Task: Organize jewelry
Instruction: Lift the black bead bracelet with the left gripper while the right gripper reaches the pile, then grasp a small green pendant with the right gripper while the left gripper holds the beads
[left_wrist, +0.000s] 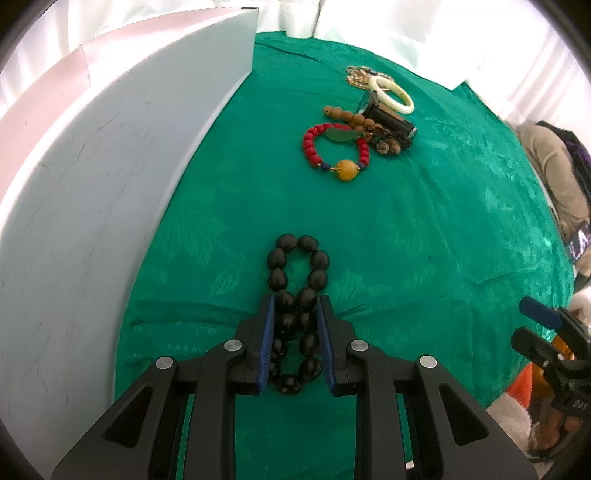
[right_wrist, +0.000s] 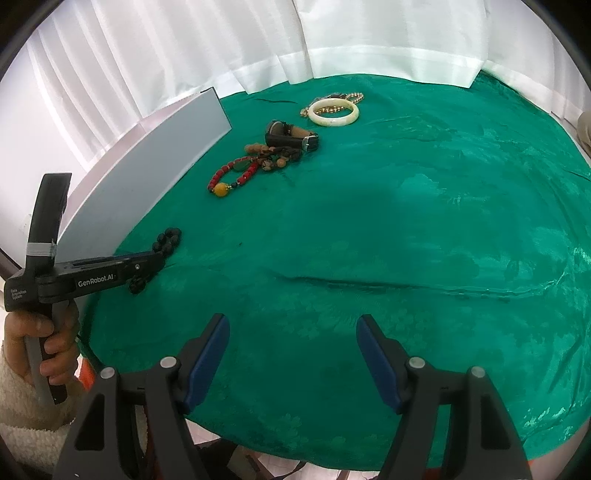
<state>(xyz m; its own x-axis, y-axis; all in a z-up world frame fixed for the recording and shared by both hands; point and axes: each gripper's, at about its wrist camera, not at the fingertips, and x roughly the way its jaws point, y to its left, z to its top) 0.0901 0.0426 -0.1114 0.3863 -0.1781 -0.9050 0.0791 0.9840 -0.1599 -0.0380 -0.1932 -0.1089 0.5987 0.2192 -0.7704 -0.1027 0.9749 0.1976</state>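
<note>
The left tool (left_wrist: 295, 314) is clamped down on a black bead bracelet (left_wrist: 297, 295), with both blue pads pressing on its sides so the loop is pinched into a figure-eight. The far half of the loop sticks out past the fingertips, and the near half sits between the fingers. It's lying on the green cloth of the desk (left_wrist: 424, 240), near the front edge and just right of a big white box (left_wrist: 110, 184) that stands along the left side.

The right tool (right_wrist: 291, 332) is spread wide with nothing between its pads, hovering over bare green cloth at the near edge. From its camera you can see the left tool from the side, low on the cloth, with the black beads poking out in front of it and also below it.

The rest of the jewelry is piled farther back, well apart from both tools: a red bead bracelet (left_wrist: 334, 149) with a big yellow bead and a green pendant, brown wooden beads (left_wrist: 347, 117) touching it, a black watch (left_wrist: 388, 118) right behind those, then a cream bangle (left_wrist: 391, 94) and a gold chain (left_wrist: 356, 75) at the far end. White curtains (right_wrist: 258, 44) hang behind the desk.
</note>
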